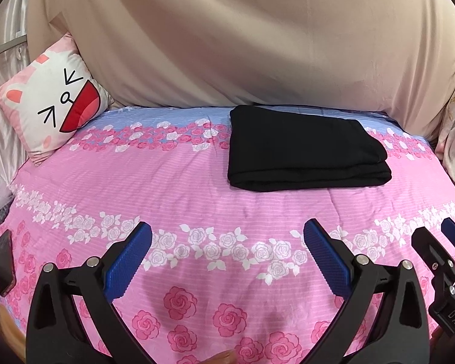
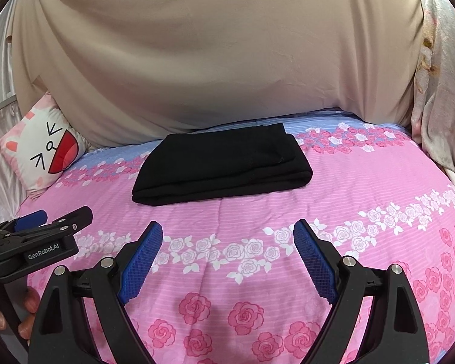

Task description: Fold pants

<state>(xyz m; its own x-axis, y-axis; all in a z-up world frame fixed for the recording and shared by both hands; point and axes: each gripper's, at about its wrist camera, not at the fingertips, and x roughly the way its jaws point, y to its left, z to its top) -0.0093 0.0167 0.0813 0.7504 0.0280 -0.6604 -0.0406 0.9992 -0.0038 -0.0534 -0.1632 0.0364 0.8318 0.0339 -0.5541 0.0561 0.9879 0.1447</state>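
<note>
The black pants (image 1: 306, 148) lie folded into a flat rectangle on the pink rose-print bed cover (image 1: 166, 182), toward the far side; they also show in the right wrist view (image 2: 224, 163). My left gripper (image 1: 227, 230) is open and empty, held above the cover well short of the pants. My right gripper (image 2: 227, 230) is open and empty too, also short of the pants. Each gripper shows at the edge of the other's view: the right one (image 1: 452, 233), the left one (image 2: 45, 221).
A cat-face cushion (image 1: 51, 106) leans at the far left. A beige cloth (image 1: 227, 36) hangs behind the bed. A phone (image 1: 4, 267) lies at the left edge. Pale floral fabric (image 2: 439, 85) hangs at the right.
</note>
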